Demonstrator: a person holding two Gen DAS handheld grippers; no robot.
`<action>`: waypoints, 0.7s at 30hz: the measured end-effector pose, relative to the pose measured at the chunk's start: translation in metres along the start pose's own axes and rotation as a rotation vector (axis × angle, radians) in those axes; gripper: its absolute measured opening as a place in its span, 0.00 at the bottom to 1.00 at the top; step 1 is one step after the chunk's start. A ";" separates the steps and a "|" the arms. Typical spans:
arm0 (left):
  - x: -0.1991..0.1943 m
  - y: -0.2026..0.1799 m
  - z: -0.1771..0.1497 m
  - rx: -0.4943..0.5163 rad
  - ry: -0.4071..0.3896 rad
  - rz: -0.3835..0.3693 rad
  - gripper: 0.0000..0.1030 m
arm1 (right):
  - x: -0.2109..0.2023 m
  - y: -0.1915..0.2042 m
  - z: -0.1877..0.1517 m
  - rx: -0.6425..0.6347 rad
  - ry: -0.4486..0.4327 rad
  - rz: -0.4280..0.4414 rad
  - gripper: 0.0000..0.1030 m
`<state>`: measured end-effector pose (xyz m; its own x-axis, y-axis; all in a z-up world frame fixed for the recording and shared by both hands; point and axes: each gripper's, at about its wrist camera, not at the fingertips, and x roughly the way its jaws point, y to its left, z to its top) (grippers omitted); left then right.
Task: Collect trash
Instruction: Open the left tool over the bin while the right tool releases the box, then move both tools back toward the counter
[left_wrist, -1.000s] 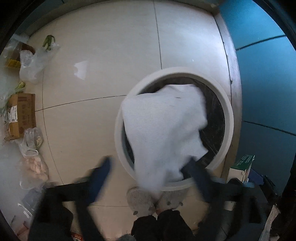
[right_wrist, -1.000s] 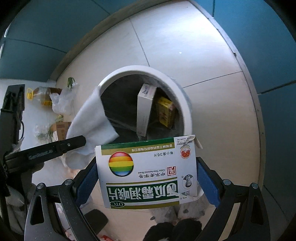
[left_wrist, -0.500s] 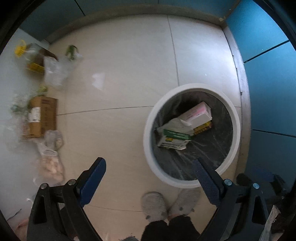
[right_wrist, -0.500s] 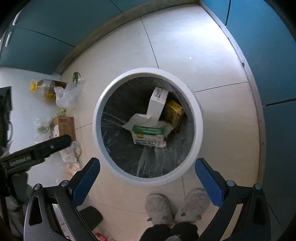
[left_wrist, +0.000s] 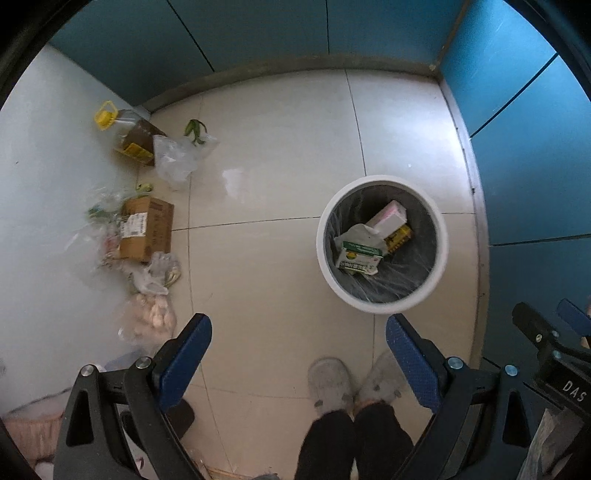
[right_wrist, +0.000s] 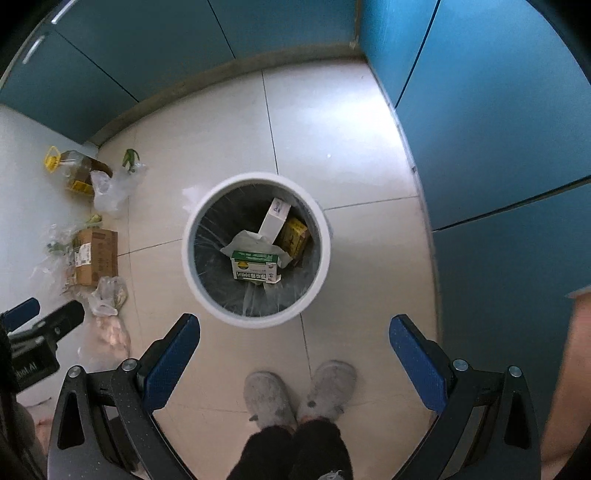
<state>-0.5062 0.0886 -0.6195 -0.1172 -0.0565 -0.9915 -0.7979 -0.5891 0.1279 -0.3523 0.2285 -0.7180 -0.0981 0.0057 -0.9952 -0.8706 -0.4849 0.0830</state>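
Left gripper and right gripper both hung with jaws wide apart, nothing held, high above the floor. Remaining litter lay ahead and left of the left gripper, the nearer one: cardboard box, long axis running away from it, oil bottle and plastic bags beyond. Bin ahead-right. A second earlier tissue and green medicine box were clamped; now both lay inside.

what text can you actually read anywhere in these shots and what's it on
"DAS": on the right gripper, cut off by the frame edge.
Green and white box in the bin: print too small to read.
White carton: a short word, blurred.
Cardboard box label: unreadable.
Oil bottle label: unreadable.
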 end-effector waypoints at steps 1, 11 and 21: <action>-0.013 0.001 -0.005 -0.007 -0.003 -0.003 0.94 | -0.019 0.001 -0.003 -0.004 -0.009 0.002 1.00; -0.143 0.010 -0.053 -0.012 -0.072 -0.039 0.94 | -0.187 0.007 -0.040 -0.033 -0.095 -0.003 1.00; -0.271 0.026 -0.100 -0.013 -0.202 -0.013 0.94 | -0.354 0.000 -0.100 -0.035 -0.184 0.026 1.00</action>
<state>-0.4364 0.0083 -0.3499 -0.2240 0.1129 -0.9680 -0.7923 -0.5995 0.1134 -0.2696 0.1389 -0.3710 -0.2097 0.1508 -0.9661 -0.8497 -0.5169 0.1038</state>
